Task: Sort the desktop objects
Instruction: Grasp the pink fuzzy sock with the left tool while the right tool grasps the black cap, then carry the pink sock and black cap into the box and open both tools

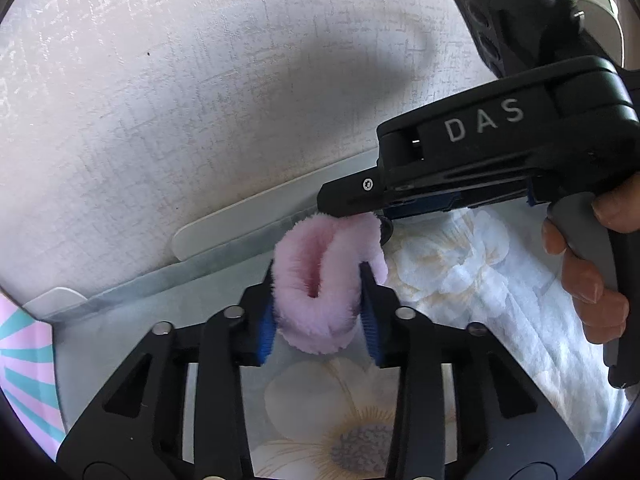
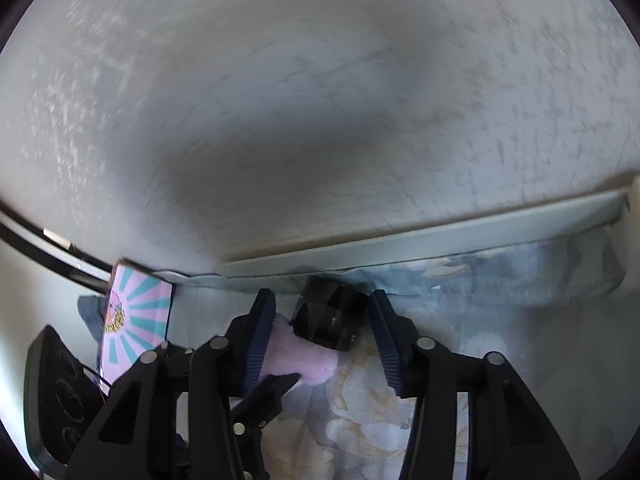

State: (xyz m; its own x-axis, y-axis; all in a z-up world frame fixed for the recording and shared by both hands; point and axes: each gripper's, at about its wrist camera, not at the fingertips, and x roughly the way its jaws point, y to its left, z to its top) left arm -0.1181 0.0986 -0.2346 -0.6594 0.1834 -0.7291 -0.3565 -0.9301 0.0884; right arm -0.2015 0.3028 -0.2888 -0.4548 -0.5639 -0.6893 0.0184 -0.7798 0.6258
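The left tool (image 1: 318, 312) has its blue pads squeezed onto a fluffy pink scrunchie (image 1: 320, 284), held over the flowered cloth (image 1: 460, 280) near the wall. The right tool (image 2: 322, 340) stands partly open; its left pad seems to touch the scrunchie's far end, though blur obscures it.

Fluffy scrunchie (image 1: 316, 292): pale pink, deeper pink down the middle fold.
Left gripper (image 1: 320, 312): black, with bright blue pads.
Right gripper (image 2: 320, 340): black frame, dark blue ribbed pads; white "DAS" lettering along its side.
Cloth (image 1: 460, 272): light blue-grey, printed with white and cream flowers.
Card (image 2: 136, 320): pink and teal sunburst stripes.
Wall (image 1: 200, 100): whitish, mottled.
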